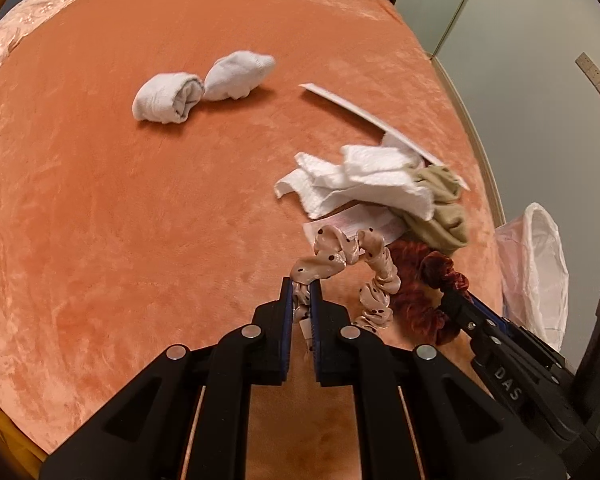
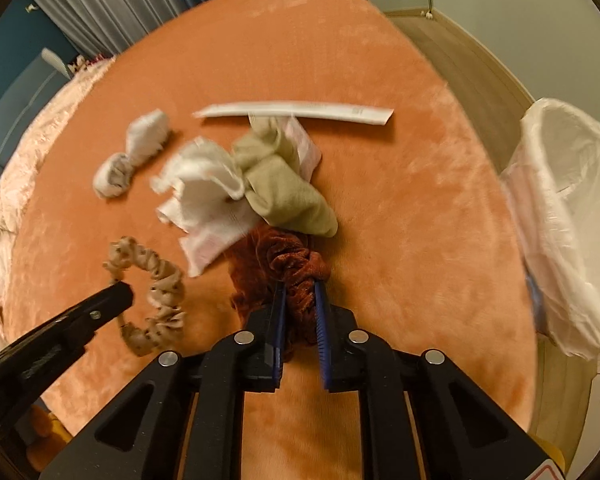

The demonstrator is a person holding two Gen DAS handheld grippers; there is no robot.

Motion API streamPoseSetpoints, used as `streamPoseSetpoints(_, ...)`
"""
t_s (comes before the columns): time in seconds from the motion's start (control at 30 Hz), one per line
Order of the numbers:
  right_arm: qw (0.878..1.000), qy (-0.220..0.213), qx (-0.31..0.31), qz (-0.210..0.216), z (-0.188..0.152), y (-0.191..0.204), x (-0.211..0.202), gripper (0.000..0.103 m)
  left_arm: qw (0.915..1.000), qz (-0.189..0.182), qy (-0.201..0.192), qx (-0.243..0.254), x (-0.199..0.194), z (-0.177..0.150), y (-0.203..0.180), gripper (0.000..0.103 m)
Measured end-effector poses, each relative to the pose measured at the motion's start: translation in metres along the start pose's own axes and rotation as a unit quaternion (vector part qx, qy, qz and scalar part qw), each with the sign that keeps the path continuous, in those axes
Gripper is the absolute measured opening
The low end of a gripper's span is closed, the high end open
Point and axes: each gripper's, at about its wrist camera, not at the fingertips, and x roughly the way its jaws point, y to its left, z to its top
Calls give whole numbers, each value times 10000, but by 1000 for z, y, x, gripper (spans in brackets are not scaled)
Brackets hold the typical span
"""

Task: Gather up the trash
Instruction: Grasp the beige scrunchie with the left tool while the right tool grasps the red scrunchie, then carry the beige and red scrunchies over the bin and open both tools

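Now mid-pickup: left gripper [image 1: 301, 292] clamped on the dotted beige scrunchie [image 1: 342, 264], right gripper [image 2: 300, 300] clamped on the rust velvet scrunchie [image 2: 296, 268], both near the bed's [image 1: 140, 220] right edge. Behind them a heap: white paper towel [image 2: 196, 184], olive sock [image 2: 288, 188], pink wrapper [image 2: 216, 240], long paper sleeve [image 2: 300, 110]; rolled white socks [image 1: 196, 84] farther in. Lined bin [image 2: 560, 208] just off the right edge. Next, probably: sort trash from keepsakes, then carry paper binward. "DAS" readable on the right gripper's body; wrapper print too blurred.
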Motion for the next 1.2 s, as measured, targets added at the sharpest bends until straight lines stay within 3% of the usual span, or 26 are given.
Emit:
streamPoseSetpoints(0.37, 9940, -1083, 26, 170, 15, -18, -111, 12, 9971, -272, -523, 480, -63, 1, -64, 8)
streamPoseSetpoints(0.63, 9843, -1761, 104, 78, 25, -47, -177, 12, 9900, -506, -832, 1017, -97, 1, -130, 8)
streamPoseSetpoints(0.9, 9754, -2165, 364, -204, 33, -103, -221, 12, 9801, -763, -1002, 1534, -114, -1, -201, 8)
streamPoseSetpoints(1.2, 9691, -2299, 711, -537, 29, -158, -239, 12, 9691, -1010, -965, 2032, -108, -7, -270, 8)
